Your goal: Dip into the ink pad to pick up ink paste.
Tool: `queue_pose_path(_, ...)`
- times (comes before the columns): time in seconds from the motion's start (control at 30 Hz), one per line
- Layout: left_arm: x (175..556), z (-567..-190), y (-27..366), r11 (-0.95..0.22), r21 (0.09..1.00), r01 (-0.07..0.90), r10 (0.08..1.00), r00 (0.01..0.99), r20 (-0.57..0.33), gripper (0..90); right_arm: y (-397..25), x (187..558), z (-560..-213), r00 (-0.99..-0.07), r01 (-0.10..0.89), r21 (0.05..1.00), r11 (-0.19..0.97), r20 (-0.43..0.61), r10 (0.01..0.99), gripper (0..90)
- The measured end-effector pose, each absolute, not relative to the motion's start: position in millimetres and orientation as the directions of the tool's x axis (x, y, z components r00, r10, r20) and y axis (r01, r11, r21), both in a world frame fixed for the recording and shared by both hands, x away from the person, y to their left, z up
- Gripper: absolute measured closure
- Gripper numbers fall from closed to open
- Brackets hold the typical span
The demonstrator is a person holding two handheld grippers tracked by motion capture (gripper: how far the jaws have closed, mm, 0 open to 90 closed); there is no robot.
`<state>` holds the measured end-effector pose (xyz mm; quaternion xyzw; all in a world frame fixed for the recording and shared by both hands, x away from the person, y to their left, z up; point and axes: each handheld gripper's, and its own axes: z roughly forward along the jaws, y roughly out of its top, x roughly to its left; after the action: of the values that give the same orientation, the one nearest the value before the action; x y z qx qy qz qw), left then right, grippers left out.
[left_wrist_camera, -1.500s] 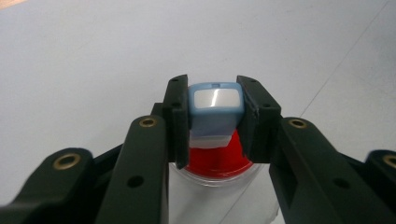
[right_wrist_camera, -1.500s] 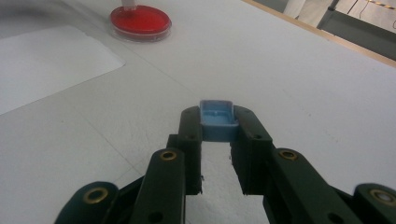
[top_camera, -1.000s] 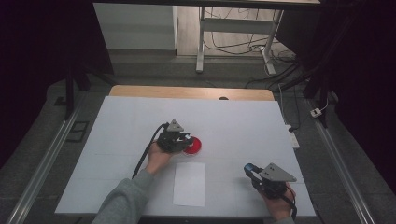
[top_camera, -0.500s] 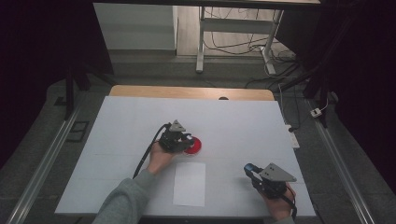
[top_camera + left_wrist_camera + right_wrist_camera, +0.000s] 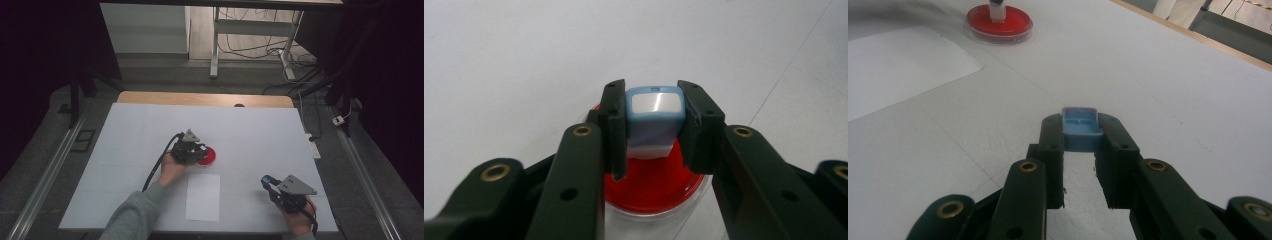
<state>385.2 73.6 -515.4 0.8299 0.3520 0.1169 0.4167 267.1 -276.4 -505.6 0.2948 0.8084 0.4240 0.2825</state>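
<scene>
The left claw [image 5: 651, 127] grips a small blue-and-white stamp [image 5: 654, 117] and holds it upright over the red ink pad [image 5: 649, 185], probably to take ink. The right claw [image 5: 1080, 137] is closed on the blue cap [image 5: 1079, 127], low over the worktop [image 5: 260, 130], keeping it aside. A white paper [image 5: 202, 196] lies near, likely for stamping.
</scene>
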Motion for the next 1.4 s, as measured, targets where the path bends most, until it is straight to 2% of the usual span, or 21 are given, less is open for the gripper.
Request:
queue_pose_path(0.8, 383.5, -512.0, 77.5, -0.398, 0.787, 0.471, 0.675, 0.731, -0.096, 67.1, -276.5, 266.3, -504.6, -0.666, 0.231, 0.856, 0.462, -0.207, 0.716, 73.9)
queue_pose_path(1.4, 376.1, -490.9, 90.8, -0.330, 0.826, 0.456, 0.657, 0.740, -0.146, 67.1, -276.0, 266.7, -505.0, -0.666, 0.234, 0.853, 0.466, -0.208, 0.716, 73.9)
